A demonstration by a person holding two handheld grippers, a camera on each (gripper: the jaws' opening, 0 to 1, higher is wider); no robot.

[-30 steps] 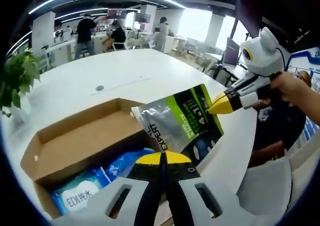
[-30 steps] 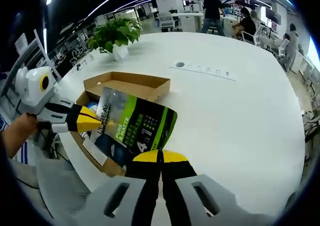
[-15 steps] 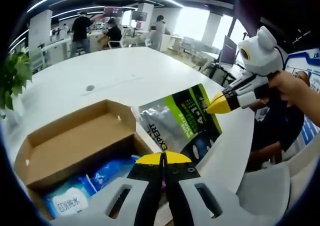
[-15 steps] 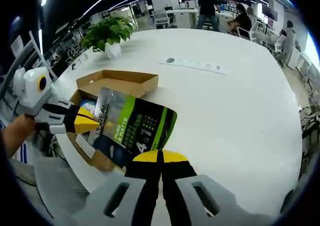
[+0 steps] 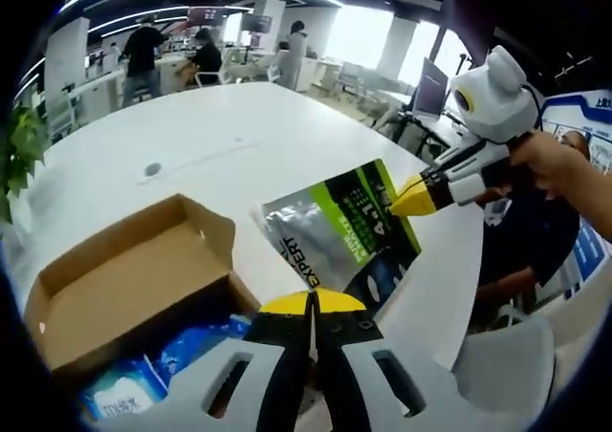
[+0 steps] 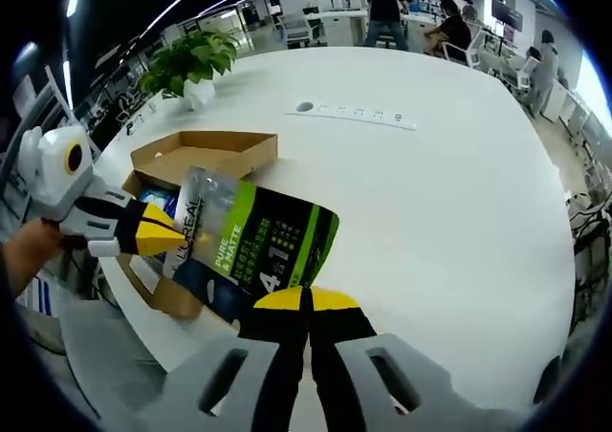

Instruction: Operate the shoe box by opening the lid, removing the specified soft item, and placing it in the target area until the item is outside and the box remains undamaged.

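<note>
A silver, green and black pouch (image 5: 339,236) hangs in the air over the white table, stretched between both grippers. My left gripper (image 5: 313,302) is shut on its near edge; in the right gripper view it comes in from the left (image 6: 168,238), gripping the pouch (image 6: 251,250) at its silver end. My right gripper (image 6: 306,298) is shut on the opposite edge and reaches in from the right (image 5: 402,203) in the left gripper view, held by a hand. The open cardboard shoe box (image 5: 115,279) lies beside and below the pouch, with blue wipe packs (image 5: 196,348) inside.
The round white table (image 6: 440,212) stretches wide beyond the pouch, with a power strip (image 6: 359,115) set in it. A potted plant (image 6: 186,59) stands behind the box (image 6: 206,150). A grey chair (image 5: 507,365) sits at the table's edge. People stand at desks far off.
Both grippers have carried the pouch further from the box, toward the open table. The box has slid to the left in both views. Both grips are unchanged.
</note>
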